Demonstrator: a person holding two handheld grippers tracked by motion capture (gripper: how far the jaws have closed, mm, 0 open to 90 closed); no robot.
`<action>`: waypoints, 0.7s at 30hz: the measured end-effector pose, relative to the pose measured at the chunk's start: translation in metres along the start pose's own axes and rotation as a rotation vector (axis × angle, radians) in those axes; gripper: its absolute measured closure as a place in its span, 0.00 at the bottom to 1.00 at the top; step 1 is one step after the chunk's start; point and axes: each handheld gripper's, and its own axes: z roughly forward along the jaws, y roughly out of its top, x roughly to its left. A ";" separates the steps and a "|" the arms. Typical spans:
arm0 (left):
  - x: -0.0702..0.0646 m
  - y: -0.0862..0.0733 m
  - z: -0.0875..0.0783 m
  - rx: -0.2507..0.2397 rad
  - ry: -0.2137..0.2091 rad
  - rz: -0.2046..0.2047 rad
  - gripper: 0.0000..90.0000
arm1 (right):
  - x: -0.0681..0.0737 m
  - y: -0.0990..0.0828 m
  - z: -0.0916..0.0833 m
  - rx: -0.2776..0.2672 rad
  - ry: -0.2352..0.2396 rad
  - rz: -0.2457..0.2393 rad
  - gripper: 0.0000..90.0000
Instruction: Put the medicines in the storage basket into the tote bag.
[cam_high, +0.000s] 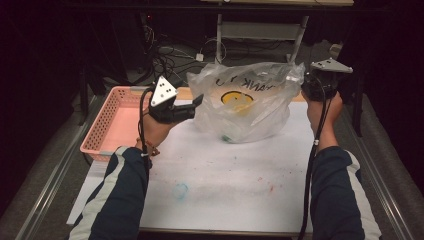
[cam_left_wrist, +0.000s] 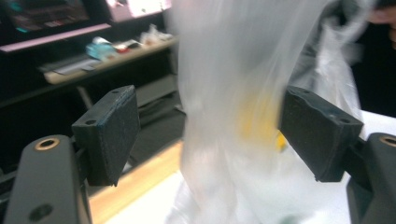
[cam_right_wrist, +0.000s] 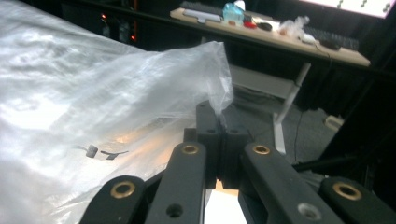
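Plastic bag is sitting on the table just right of the pink basket, and with my right gripper pinching one corner while my left gripper is standing spread around loose film, I'm risking it sagging and spilling.

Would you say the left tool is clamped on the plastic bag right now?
No, the left tool stands open, its pads apart from the plastic bag between them.

Navy sleeves with white stripes; black claws trailing black cables.
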 end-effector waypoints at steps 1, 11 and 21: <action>-0.002 -0.005 0.005 0.014 -0.019 -0.010 0.22 | -0.001 -0.002 0.003 0.011 -0.001 -0.002 1.00; -0.009 -0.033 0.070 0.220 0.018 0.023 0.51 | 0.005 -0.006 0.009 0.020 0.021 0.007 0.86; -0.001 -0.021 0.056 0.178 0.084 0.034 0.96 | 0.013 -0.020 -0.027 -0.095 0.172 0.034 0.48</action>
